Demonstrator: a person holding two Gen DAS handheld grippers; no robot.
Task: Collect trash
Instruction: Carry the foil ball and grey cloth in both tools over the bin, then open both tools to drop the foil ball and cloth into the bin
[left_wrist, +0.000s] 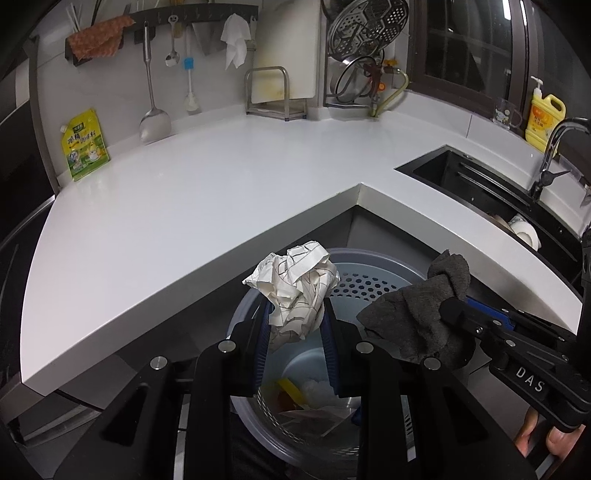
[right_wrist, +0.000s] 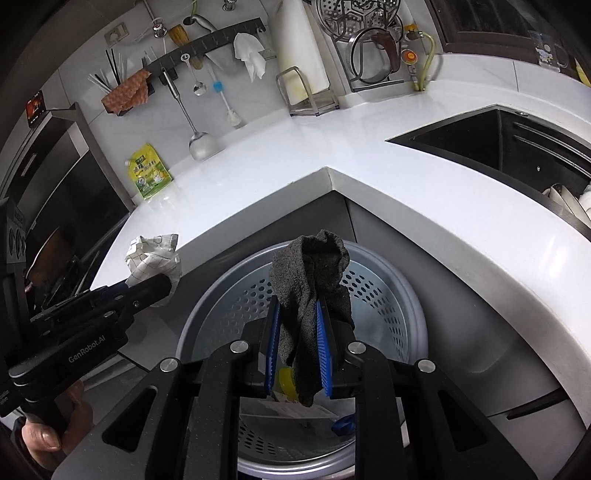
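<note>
My left gripper (left_wrist: 295, 310) is shut on a crumpled white paper ball with black lines (left_wrist: 295, 284) and holds it over the round grey-blue perforated trash bin (left_wrist: 373, 282) below the counter corner. My right gripper (right_wrist: 299, 314) is shut on a dark grey rag (right_wrist: 310, 288) and holds it over the same bin (right_wrist: 388, 291). In the left wrist view the right gripper (left_wrist: 448, 308) with the rag (left_wrist: 417, 314) is at the right. In the right wrist view the left gripper (right_wrist: 162, 286) with the paper (right_wrist: 153, 256) is at the left. Yellow and white scraps (left_wrist: 295, 395) lie in the bin.
The white L-shaped counter (left_wrist: 203, 199) wraps around the bin. A green-yellow seasoning pouch (left_wrist: 84, 146) leans on the wall at the left. A black sink (left_wrist: 480, 184) with dishes is at the right, beside a yellow detergent bottle (left_wrist: 543, 122). Utensils hang above.
</note>
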